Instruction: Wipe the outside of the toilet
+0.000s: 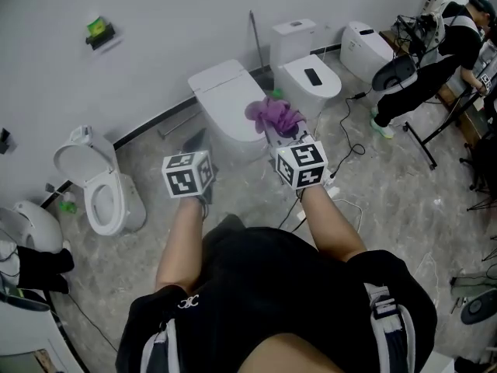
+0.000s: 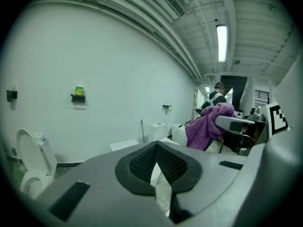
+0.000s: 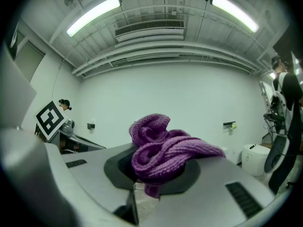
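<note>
From the head view I have both tools held out in front of me over the grey floor (image 1: 404,208), the left gripper (image 1: 192,160) low and to the side, the right gripper (image 1: 279,137) carrying a bunched purple cloth (image 1: 273,115). The cloth hangs just short of the closed-lid toilet (image 1: 225,95) against the wall, near its front right corner but, as far as I can tell, not touching it. That is the one I take to be mine to wipe. A second closed toilet (image 1: 311,76) stands behind it, an open-lid toilet (image 1: 97,189) is well off to my left, and a person (image 1: 435,61) is working far right. The left gripper view shows its two pads pressed together with nothing between them, so that tool is idle. The right gripper view shows the cloth wadded over the pads and pinched fast in the jaws, spilling forward past the tips. I judge this as the approach, with wiping not yet begun. The next move calls for lowering the cloth until it presses flat on the toilet's outer side, then sweeping along it, keeping the hard jaw tips off the porcelain.
</note>
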### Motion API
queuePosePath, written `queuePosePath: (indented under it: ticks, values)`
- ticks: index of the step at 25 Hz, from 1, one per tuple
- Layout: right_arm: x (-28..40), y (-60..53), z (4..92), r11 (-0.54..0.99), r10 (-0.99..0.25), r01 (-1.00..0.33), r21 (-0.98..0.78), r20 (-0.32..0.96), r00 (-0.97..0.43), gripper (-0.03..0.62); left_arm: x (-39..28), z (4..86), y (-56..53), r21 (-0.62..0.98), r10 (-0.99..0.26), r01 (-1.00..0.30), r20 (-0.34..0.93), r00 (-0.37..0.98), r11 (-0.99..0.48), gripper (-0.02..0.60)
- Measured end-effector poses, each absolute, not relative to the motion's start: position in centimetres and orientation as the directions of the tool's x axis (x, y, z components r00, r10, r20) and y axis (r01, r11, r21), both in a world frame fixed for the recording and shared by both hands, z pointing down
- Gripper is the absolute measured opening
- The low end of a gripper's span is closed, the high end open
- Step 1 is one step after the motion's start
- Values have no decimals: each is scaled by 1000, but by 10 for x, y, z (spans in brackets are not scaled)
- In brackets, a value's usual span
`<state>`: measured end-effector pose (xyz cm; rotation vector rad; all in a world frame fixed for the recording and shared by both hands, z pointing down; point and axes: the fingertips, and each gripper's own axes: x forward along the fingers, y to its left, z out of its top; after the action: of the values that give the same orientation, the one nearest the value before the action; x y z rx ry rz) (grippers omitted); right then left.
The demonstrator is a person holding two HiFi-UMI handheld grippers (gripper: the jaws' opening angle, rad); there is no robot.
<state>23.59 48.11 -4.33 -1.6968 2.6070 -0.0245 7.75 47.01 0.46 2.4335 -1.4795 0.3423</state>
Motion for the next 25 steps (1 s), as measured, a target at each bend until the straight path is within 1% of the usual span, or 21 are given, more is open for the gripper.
queuePosePath:
  ticks: [6, 13, 22, 25]
  values:
    - [217, 436, -18, 438, -899, -899, -11, 23, -438, 71, 63, 28, 426, 131, -831, -899, 344, 437, -418, 6]
    - [191, 354, -4, 460, -887, -888, 13, 62, -458, 71, 43, 49, 345, 161, -823, -901, 368, 433, -402, 6]
    - [156, 219, 12, 463, -879, -886, -25, 112, -463, 71, 8, 70, 215, 187, -801, -903, 417, 430, -387, 6]
    - [137, 172, 14, 481, -869, -875, -58, 99, -484, 71, -11, 76, 172, 195, -798, -907, 431, 422, -374, 6]
